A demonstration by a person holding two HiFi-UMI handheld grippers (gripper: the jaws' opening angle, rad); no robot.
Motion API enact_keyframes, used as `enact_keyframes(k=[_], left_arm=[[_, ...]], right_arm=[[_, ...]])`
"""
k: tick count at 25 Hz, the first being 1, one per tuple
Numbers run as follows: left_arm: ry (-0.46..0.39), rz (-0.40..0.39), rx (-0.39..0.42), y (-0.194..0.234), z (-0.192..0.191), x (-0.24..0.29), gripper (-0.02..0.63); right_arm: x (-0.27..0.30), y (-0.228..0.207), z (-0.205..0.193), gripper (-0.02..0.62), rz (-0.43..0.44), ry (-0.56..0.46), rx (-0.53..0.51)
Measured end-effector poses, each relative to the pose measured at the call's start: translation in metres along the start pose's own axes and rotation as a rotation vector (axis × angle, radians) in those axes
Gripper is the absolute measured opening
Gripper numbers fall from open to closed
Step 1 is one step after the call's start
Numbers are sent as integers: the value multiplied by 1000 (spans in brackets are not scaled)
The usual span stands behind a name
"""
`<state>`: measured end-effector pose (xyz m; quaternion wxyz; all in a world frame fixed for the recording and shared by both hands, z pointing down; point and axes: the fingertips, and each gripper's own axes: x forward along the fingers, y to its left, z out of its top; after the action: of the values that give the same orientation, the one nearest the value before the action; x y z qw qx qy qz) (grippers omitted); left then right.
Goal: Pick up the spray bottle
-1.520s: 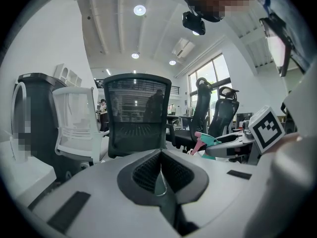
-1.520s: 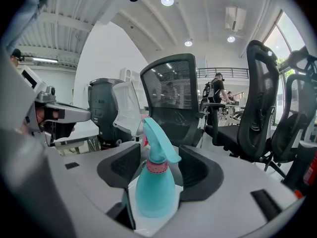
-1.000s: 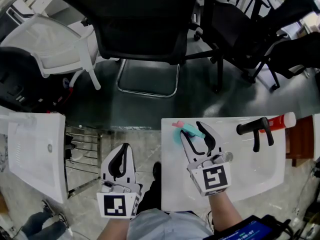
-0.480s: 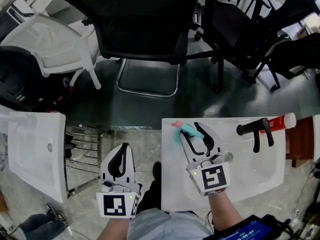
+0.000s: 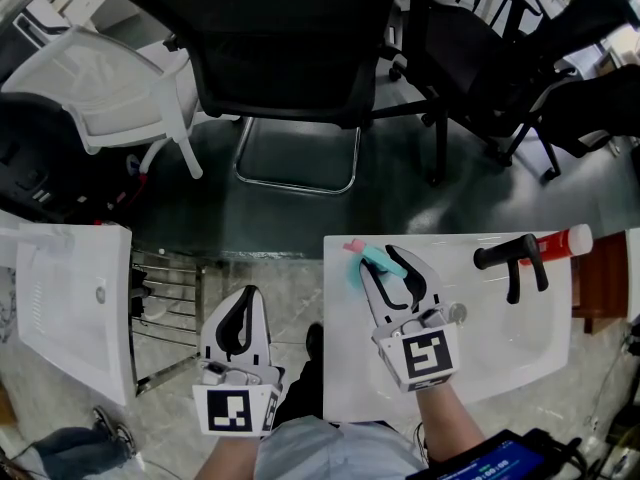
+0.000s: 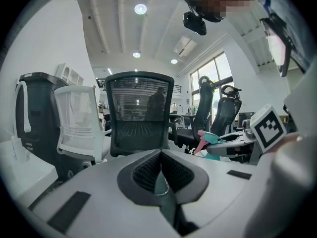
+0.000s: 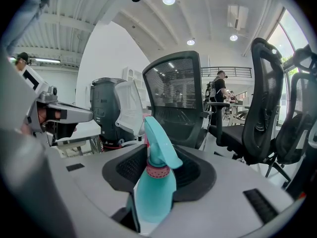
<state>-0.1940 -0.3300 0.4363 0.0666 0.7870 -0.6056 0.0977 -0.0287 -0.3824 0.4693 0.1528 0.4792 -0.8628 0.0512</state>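
Observation:
A teal spray bottle (image 5: pixel 372 258) with a pink trigger stands near the far left corner of a white basin-shaped top (image 5: pixel 500 358). My right gripper (image 5: pixel 388 268) reaches around it, its jaws closing with the bottle between them. In the right gripper view the bottle (image 7: pixel 154 182) rises upright inside the ring of that gripper (image 7: pixel 161 162), with narrow gaps still beside it. My left gripper (image 5: pixel 248 293) hangs to the left, off the white top, shut and empty. In the left gripper view, the jaws of the left gripper (image 6: pixel 159 157) meet, and the bottle (image 6: pixel 210 142) shows far right.
A black-handled tool (image 5: pixel 512 258) and a red-and-white tube (image 5: pixel 560 240) lie at the basin's far right. Another white basin (image 5: pixel 60 308) sits at the left. A black mesh chair (image 5: pixel 280 48) and a white chair (image 5: pixel 110 88) stand on the dark floor beyond.
The right gripper's jaws have narrowed around the spray bottle. Both hands have stayed where they were, and the bottle has not moved.

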Motion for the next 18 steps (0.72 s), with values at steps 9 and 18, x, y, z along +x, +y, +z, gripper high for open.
enact_keyframes(k=[9,18], left_arm=[[-10,3,2,1,3,-5,18],[-12,4,5,2,5,-9,18]], right_arm=[[-5,5,1,152,-8,33,28],[-10,7,1,152,-5,30,39]])
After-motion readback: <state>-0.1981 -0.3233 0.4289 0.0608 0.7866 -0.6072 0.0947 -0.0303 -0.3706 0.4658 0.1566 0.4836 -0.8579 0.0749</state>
